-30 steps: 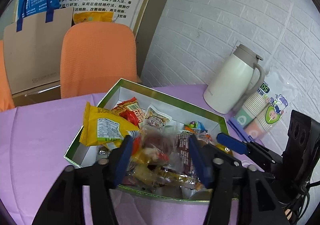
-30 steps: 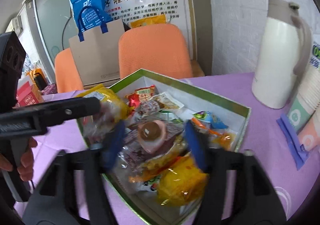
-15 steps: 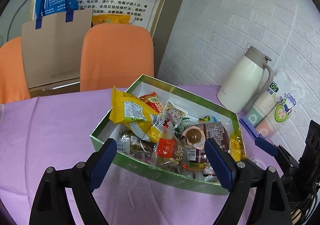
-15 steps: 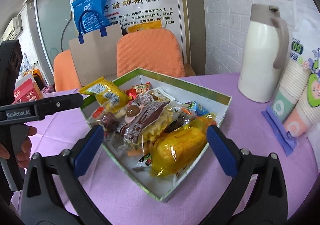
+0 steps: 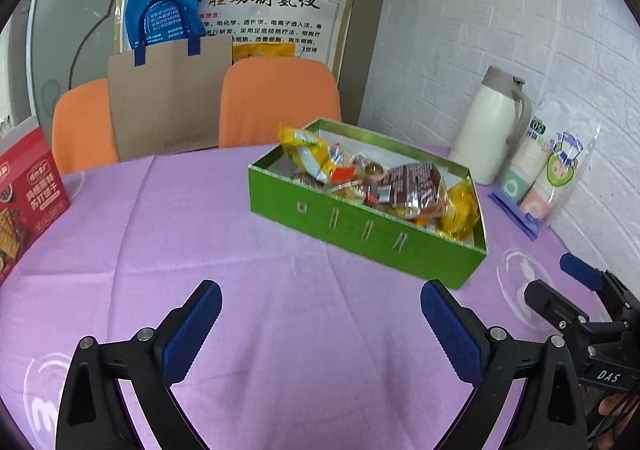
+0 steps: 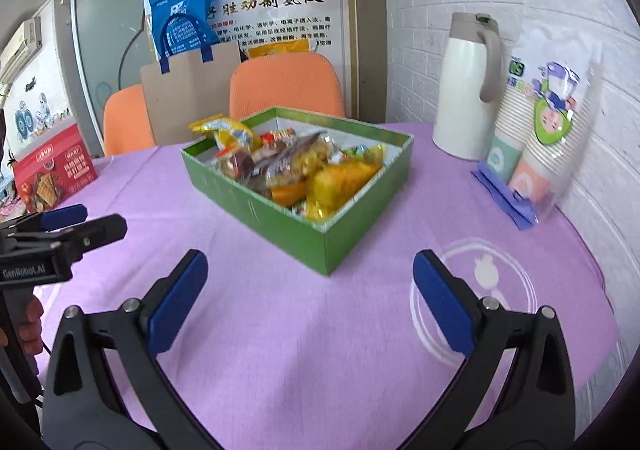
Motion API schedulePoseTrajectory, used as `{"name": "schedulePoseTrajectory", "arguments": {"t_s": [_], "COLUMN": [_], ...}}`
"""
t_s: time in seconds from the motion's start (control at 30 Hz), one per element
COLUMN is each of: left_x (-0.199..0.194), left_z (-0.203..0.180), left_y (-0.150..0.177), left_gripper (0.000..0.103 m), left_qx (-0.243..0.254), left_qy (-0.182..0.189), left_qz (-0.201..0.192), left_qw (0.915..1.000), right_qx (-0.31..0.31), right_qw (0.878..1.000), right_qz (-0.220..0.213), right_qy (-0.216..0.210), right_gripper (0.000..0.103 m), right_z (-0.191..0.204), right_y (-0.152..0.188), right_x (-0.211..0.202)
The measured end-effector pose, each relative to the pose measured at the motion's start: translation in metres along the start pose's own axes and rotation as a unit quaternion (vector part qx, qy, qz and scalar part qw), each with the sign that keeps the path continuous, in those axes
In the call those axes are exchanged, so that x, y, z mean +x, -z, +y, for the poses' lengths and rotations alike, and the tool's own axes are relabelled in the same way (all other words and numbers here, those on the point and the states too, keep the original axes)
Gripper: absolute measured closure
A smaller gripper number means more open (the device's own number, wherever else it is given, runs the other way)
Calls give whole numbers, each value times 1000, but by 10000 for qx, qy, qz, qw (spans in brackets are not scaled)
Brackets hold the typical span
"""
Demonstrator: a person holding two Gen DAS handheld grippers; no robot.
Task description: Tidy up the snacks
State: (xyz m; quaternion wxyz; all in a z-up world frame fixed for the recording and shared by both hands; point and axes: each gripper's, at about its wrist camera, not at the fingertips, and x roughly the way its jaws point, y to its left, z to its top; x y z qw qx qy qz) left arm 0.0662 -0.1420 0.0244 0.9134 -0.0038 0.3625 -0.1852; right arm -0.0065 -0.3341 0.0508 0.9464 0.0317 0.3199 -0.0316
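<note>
Left wrist view
- left gripper (image 5: 320,320): bottom of frame, jaws opening, already wide, nothing between them, only bare cloth
- box (image 5: 360,228): green, centre right, on the purple cloth (image 5: 200,218), well apart from the pads
- snacks (image 5: 400,180): piled inside box; yellow bag (image 5: 308,158) sticks up at far left end
- right gripper (image 5: 580,290): lower right edge, seen side-on, spread hard to judge here
- jug (image 5: 492,126): white, upper right, by brick wall
- cups (image 5: 548,178): bagged stack just right of jug
- red carton (image 5: 24,202): left edge

Right wrist view
- right gripper (image 6: 310,296): bottom of frame, jaws wide, empty
- box (image 6: 280,222): centre, near corner points between the pads, not touching
- snacks (image 6: 304,166): in box, corn pack (image 6: 344,180) at near right
- left gripper (image 6: 64,222): left edge, side-on, a hand (image 6: 30,324) below it
- chairs (image 6: 286,86): orange, behind the table
</note>
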Motion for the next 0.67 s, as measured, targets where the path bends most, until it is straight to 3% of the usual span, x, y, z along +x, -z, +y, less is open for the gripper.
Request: {"name": "schedulePoseTrajectory", "arguments": {"t_s": [0.27, 0.67], "left_x": [5, -10], "left_z": [-11, -11], "left_y": [42, 49], "left_gripper": [2, 2], "left_qx": [109, 108], "left_qy": [-128, -141], "left_qz": [426, 297], "left_qw": [9990, 9994], "right_qx": [126, 194], "right_qw": [9996, 9996], "right_qz": [149, 125], "right_qy": [219, 185], "right_gripper": [1, 1], "right_z": [4, 5], "right_y": [33, 38], "right_x": [-9, -16]}}
